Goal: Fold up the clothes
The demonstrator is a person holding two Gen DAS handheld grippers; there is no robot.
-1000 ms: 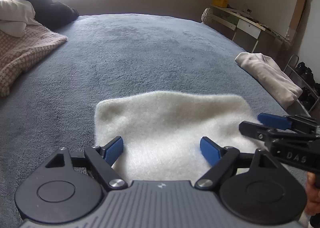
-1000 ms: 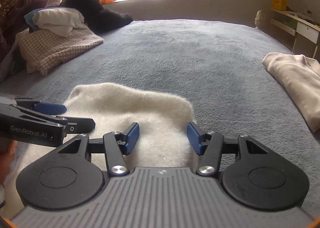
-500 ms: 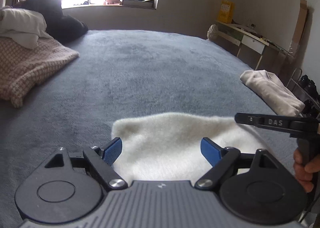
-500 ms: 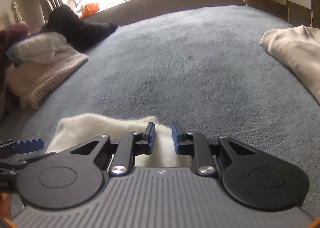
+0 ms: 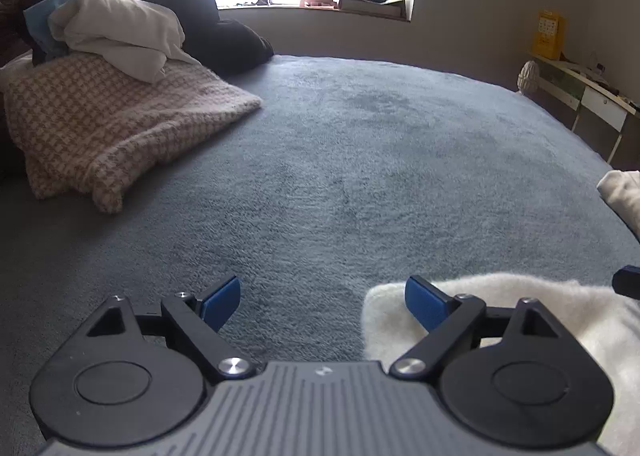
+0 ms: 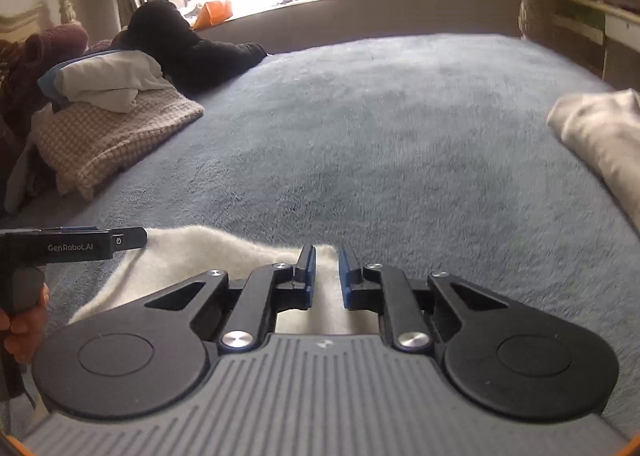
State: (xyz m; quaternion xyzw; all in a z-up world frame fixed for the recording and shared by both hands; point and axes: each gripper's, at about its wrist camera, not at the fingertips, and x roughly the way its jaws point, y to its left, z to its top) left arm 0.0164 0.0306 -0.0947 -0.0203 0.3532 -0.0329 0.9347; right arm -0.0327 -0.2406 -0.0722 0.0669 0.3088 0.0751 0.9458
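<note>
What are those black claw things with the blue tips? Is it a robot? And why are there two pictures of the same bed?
It's not a robot. A person holds a grabber tool in each hand, and each tool has a small camera looking out along its two fingers. That gives two pictures of one room.

One picture is from the left gripper. Its blue-tipped jaws are wide and opening, with only grey blanket between them; the fluffy white garment lies beside its right finger.

The other is from the right gripper. Its jaws are closing, with a fold of that white garment between them. At its left edge you see the other tool and the person's hand.

Also on the bed: a checked blanket with clothes piled on it, and a beige garment at the right.
</note>
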